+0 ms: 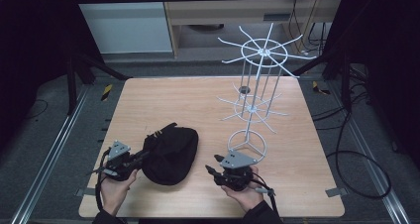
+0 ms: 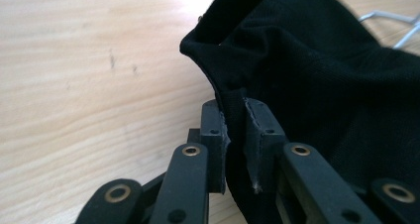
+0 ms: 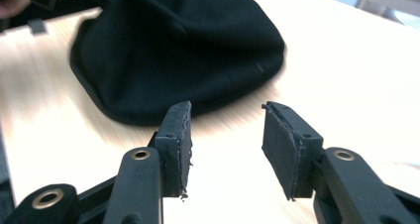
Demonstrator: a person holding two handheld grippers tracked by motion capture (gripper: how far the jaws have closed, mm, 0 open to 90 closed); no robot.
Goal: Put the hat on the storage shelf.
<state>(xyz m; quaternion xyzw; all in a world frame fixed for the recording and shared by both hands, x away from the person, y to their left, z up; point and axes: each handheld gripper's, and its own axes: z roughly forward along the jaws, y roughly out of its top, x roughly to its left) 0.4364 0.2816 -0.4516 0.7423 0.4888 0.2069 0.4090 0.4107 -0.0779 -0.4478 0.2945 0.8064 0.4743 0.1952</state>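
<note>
**Left tool pinches the cap; right tool stands open beside it**

The black cap (image 1: 170, 154) lies on the surface (image 1: 198, 105), just ahead of the left tool (image 1: 141, 157) and to the inner side of the right tool (image 1: 212, 170). The left tool is clamped on a fold of the cap's edge; in the left gripper view the cloth (image 2: 317, 75) is squeezed between its pads (image 2: 257, 135). The right tool's jaws stand apart with nothing between them, and in the right gripper view the cap (image 3: 188, 50) sits a little beyond its pads (image 3: 178, 140), not touching.

The step in hand looks like picking the cap up, probably to hang it on the rack. Next, the right tool likely needs to close in on the near rim and take a second hold, so the cap lifts without sagging.

The white wire rack (image 1: 255, 92) stands just beyond the right tool, its base ring near that hand. Its spreading arms could snag the cloth on the way up.
</note>
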